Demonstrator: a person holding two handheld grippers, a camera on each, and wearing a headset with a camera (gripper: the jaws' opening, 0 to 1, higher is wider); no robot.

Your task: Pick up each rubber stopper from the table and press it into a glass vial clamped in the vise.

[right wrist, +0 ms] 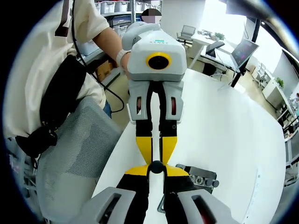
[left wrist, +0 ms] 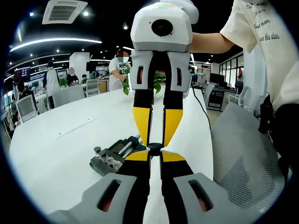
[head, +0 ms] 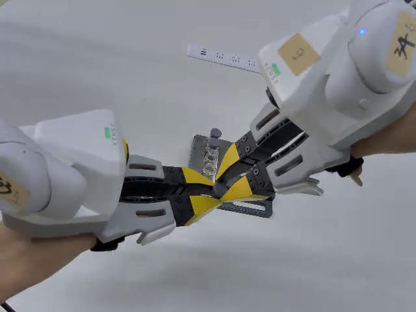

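Rubber stopper [head: 220, 189]: small, dark grey, near the vise [head: 200, 151] | I see left hand-held gripper [left wrist: 155, 153] and right hand-held gripper [right wrist: 157, 171] tip to tip, both clenched on it | white tabletop [head: 130, 78], open office.

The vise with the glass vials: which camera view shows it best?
The left gripper view: the vise lies beside the left claw, nearly all visible, vials included. In the head view both claws cross over it; in the right gripper view the right claw hides part of it.
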